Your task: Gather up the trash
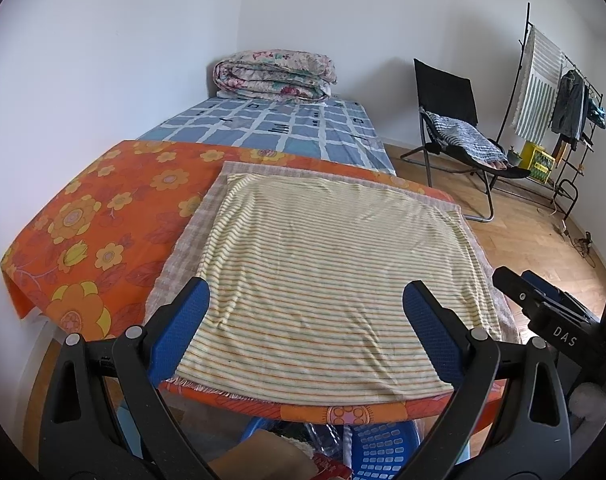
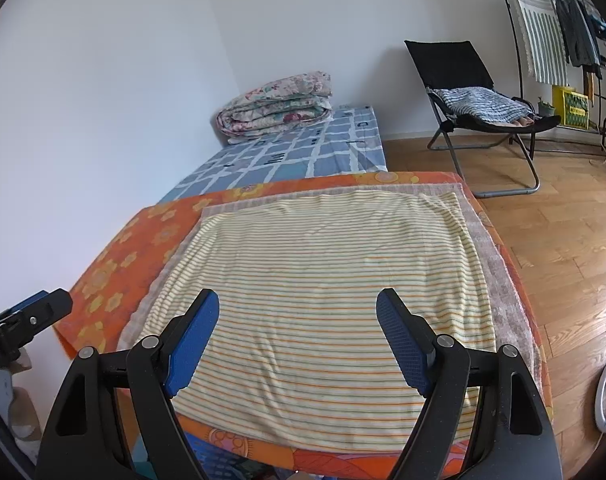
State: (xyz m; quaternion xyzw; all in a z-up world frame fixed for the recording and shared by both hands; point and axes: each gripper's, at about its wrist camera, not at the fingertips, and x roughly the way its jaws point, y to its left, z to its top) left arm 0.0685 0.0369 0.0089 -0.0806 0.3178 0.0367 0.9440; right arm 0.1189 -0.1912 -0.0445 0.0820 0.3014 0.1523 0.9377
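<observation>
Left gripper (image 1: 305, 300) and right gripper (image 2: 297, 312), jaws spread and empty, above striped cloth (image 1: 323, 264) on table (image 1: 103, 216).

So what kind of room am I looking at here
Most likely a bedroom in a home. A low bed with a checked sheet carries a folded floral quilt in the corner, and a clothes rack hung with garments stands by the far wall, next to a folding chair.

reads "das" in white capitals on the black body of the right tongs (image 1: 559, 316), seen at the edge of the left wrist view. nothing else legible in either view.
</observation>
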